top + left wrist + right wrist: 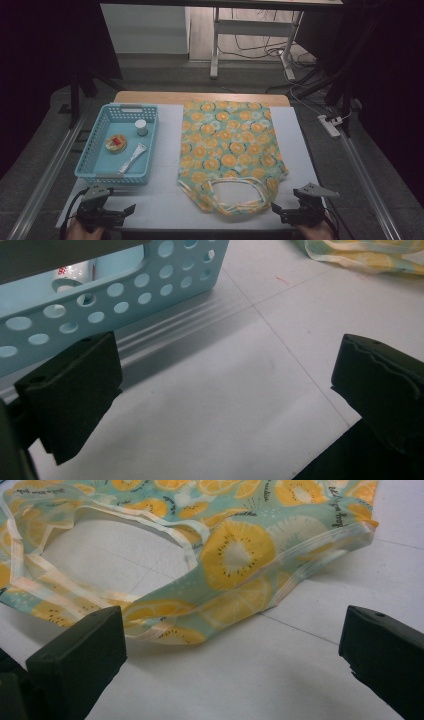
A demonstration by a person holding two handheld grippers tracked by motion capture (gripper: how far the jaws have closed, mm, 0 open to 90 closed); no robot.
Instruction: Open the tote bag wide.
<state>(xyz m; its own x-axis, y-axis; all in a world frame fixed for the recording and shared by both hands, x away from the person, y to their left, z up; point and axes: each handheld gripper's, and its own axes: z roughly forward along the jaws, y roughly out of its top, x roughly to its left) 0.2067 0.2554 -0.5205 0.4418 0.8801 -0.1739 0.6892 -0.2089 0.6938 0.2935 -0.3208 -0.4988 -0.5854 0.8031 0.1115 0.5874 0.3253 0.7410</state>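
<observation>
- High view: the fruit-print bag (pixel 227 150) lies flat on the white table (pixel 165 200), its looped handles (pixel 235 197) at the near end. The blue basket (pixel 120 145) stands just left of the bag, apart from it, and holds a small white jar (pixel 141 127), a round tin (pixel 116 144) and a tube (pixel 132 158).
- The left gripper (pixel 127 210) rests at the table's near edge, left of the bag's handles and just in front of the basket – its jaws stand spread with nothing between them. A hand (pixel 82 231) holds it from below.
- The right gripper (pixel 276 209) sits at the near edge just right of the bag's handles, close to the bag's near right corner, jaws spread and empty.
- Left gripper view: the jaws stand wide apart over bare table; the basket's perforated wall (pixel 125 290) rises just beyond the left jaw, the white jar showing behind it, and an edge of the bag (pixel 360 255) lies farther off at the upper right.
- Right gripper view: the jaws are spread wide – the bag (pixel 235 555) lies just ahead of them, not touched, with its pale handles (pixel 125 525) looping toward the left jaw.
</observation>
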